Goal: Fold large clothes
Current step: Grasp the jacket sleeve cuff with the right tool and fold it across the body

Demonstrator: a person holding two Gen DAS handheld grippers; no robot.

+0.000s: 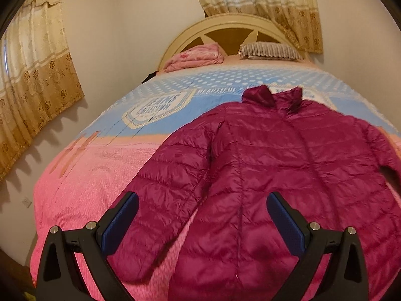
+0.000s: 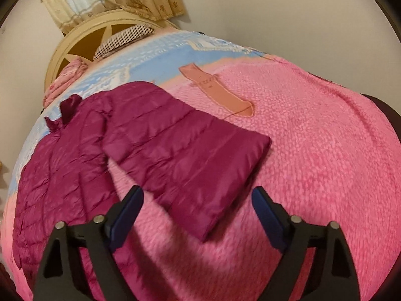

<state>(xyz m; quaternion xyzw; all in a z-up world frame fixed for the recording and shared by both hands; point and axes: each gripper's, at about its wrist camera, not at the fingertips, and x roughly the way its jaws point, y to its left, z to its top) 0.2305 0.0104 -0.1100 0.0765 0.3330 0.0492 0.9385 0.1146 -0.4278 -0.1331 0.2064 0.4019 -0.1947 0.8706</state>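
Both grippers hang with jaws wide apart, empty, above a magenta quilted puffer jacket (image 1: 263, 165) spread flat on the pink-and-blue bedspread (image 2: 313, 138), collar far. Right gripper (image 2: 198, 208) is nearest the right sleeve cuff (image 2: 225, 175), whose length runs far-left to near-right. Left gripper (image 1: 203, 215) faces the near hem.

Your left hand-held gripper (image 1: 202, 208) has black angular arms with blue textured pads. Your right hand-held gripper (image 2: 197, 202) matches. Round silver screws cap the joints.
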